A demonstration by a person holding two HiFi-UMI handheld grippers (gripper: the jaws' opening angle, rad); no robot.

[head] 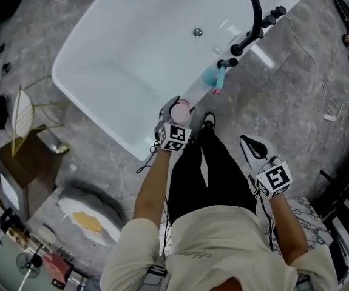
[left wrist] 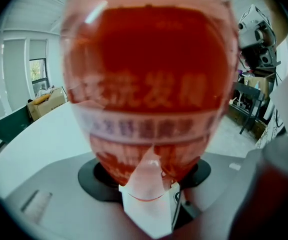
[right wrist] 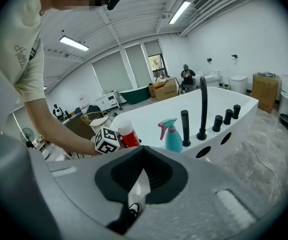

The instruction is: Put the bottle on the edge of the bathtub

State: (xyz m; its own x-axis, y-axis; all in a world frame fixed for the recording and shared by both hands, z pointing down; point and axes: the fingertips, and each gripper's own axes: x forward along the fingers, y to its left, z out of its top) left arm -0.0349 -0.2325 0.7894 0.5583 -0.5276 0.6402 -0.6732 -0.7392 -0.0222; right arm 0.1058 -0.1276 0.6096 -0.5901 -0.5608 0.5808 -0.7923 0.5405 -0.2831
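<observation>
A red bottle (head: 181, 110) with a pale cap is held in my left gripper (head: 173, 116), whose jaws are shut on its sides. It hangs at the near edge of the white bathtub (head: 92, 99), close to the rim. In the left gripper view the bottle (left wrist: 149, 79) fills the picture, with the tub's white rim (left wrist: 31, 144) behind it and my left gripper (left wrist: 149, 186) below. The right gripper view shows the bottle (right wrist: 128, 135) beside the marker cube. My right gripper (head: 254, 145) hangs shut and empty over the floor, right of the person's legs.
A teal spray bottle (head: 212, 76) stands on the tub's rim beside the black faucet (head: 253, 17) and its knobs. A wire basket (head: 22, 117) and a wooden side table stand to the left. A bath mat (head: 89, 214) lies on the floor, and a white cable (head: 320, 83) runs at right.
</observation>
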